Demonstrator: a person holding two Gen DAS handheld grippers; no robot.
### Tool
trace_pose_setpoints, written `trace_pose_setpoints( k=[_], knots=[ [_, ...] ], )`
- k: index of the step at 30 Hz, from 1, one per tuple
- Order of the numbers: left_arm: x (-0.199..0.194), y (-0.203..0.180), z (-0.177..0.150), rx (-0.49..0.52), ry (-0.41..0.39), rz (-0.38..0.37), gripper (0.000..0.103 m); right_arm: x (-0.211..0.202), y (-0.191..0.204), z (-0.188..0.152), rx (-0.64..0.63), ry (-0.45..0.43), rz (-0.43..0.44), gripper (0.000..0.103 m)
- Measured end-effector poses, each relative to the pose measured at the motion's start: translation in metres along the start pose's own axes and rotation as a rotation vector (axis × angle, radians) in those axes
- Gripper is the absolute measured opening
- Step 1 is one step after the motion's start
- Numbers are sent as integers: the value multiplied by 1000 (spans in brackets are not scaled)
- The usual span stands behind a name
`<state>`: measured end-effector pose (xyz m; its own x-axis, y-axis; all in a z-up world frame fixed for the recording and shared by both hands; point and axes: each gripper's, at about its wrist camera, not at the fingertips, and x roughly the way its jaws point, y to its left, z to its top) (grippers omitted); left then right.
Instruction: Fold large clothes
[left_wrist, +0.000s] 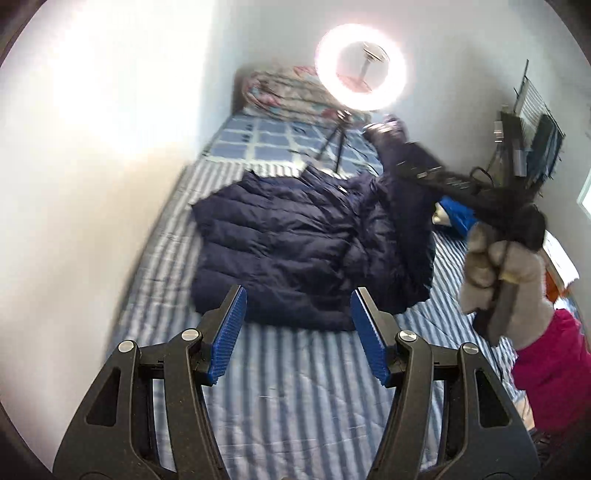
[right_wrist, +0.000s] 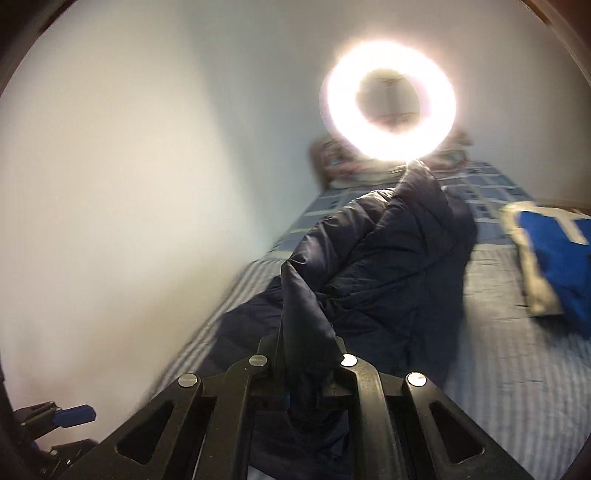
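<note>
A dark navy puffer jacket (left_wrist: 295, 240) lies spread on the blue-and-white striped bed (left_wrist: 295, 387). My left gripper (left_wrist: 297, 321) is open and empty, above the bed just in front of the jacket's near hem. My right gripper (right_wrist: 308, 354) is shut on a fold of the jacket (right_wrist: 388, 266) and lifts its edge off the bed. In the left wrist view the right gripper (left_wrist: 424, 168) shows at the right, held in a gloved hand, with the jacket's right side pulled up to it.
A lit ring light (left_wrist: 361, 66) on a small tripod (left_wrist: 332, 144) stands on the bed behind the jacket. A blue and beige garment (right_wrist: 554, 258) lies to the right. A white wall (left_wrist: 92, 184) runs along the bed's left side. Patterned bedding (left_wrist: 288, 92) is at the head.
</note>
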<state>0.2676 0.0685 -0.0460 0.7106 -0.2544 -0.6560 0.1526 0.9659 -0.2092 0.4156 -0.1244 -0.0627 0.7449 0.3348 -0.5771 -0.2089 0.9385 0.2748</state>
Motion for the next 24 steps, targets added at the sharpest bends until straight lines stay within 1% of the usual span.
trace_pose_setpoints(
  k=[3,5,8,11,14,17,18,19,20,22,24],
  knots=[
    [-12,18,2,-36,-30,30,61,42,37,-7,-31,45,73,6],
    [-22,29,3,-61,-57,42,61,74,63,-19,-50,94,128,5],
    [-30,42,3,-82,-78,71,61,127,100,-48,-87,200,191,5],
    [-34,51,3,-102,-90,85,61,166,126,-76,-125,294,223,5],
    [-33,56,2,-103,-95,103,61,188,135,-95,-163,348,230,5],
    [-31,60,2,-116,-97,106,61,189,125,-98,-141,369,277,7],
    [-30,62,4,-119,-98,106,61,186,117,-96,-137,368,293,10],
    [-30,62,4,-122,-99,105,61,181,113,-93,-125,368,320,16],
    [-29,63,5,-122,-100,105,61,175,108,-89,-105,368,354,30],
    [-28,63,6,-120,-99,102,61,159,94,-83,-57,363,426,46],
    [-22,60,9,-115,-90,105,61,136,77,-78,-20,336,477,47]
  ],
)
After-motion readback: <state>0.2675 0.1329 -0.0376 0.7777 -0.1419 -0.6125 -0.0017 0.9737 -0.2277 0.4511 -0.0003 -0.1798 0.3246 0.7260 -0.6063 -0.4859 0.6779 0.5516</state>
